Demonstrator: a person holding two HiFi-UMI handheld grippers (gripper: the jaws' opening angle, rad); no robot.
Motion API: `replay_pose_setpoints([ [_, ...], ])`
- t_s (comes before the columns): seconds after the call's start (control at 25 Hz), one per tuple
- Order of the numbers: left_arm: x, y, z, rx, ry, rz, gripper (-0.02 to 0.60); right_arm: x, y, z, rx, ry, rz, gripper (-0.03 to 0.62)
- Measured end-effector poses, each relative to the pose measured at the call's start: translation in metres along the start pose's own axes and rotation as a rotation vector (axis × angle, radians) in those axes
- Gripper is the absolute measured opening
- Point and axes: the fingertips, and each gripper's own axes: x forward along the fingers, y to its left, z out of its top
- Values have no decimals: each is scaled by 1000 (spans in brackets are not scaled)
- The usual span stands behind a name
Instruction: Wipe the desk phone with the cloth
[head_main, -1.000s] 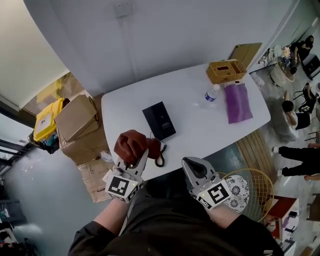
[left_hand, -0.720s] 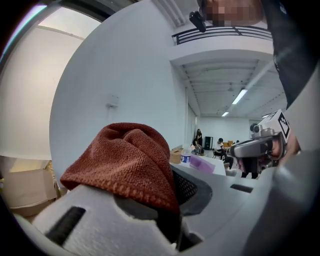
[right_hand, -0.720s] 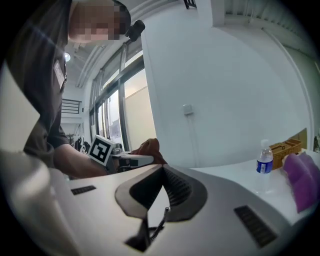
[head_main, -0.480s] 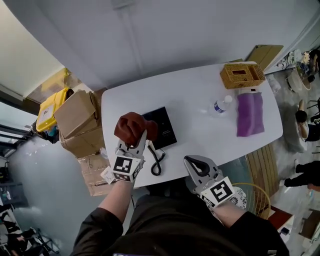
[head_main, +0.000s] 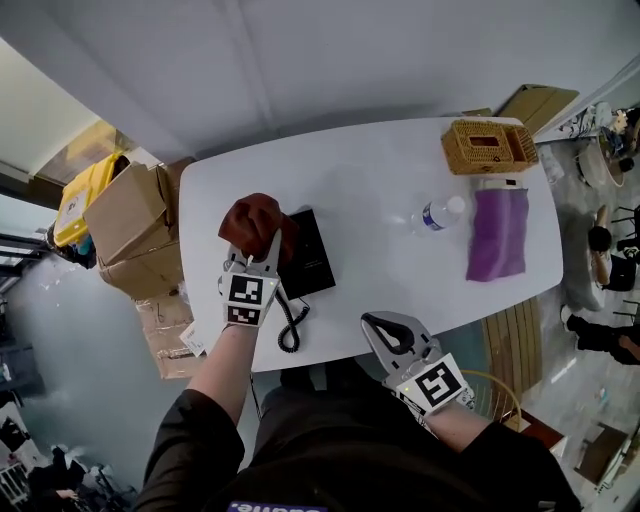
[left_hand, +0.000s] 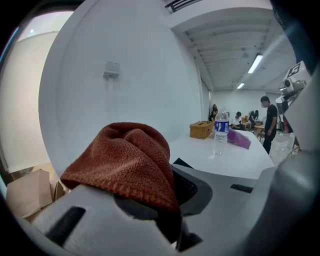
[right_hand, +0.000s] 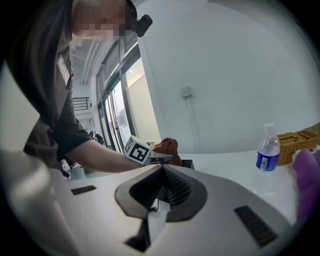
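Your left hand-held gripper (head_main: 258, 252) pinches the brown-red cloth (head_main: 250, 220), which is bunched above its jaws, and holds it at the 10 o'clock edge of the black desk phone (head_main: 308, 262); if the cloth touches the phone, I cannot tell. The phone lies on the white desk (head_main: 370, 190), toward 9 o'clock from its middle, with its coiled cord (head_main: 289, 328) at 6 o'clock of it. Your right hand-held gripper (head_main: 392, 338) has its jaws pressed together on nothing, at the desk's 6 o'clock edge

Rust-red cloth (head_main: 252, 221), black desk phone (head_main: 305, 256)
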Motion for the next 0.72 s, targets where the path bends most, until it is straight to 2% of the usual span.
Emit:
replay_pose_setpoints([
  [0.24, -2, -34, -26, 18, 39, -29, 57, -9, -8, -16, 15, 29, -19, 28],
  [0.48, -16, -69, -51, -5, 71, -78, 57, -10, -4, -17, 24, 32, -22, 28],
  [0.72, -35, -111, -88, -66, 122, -141, 57, -10, 4, -22, 32, 33, -25, 28],
])
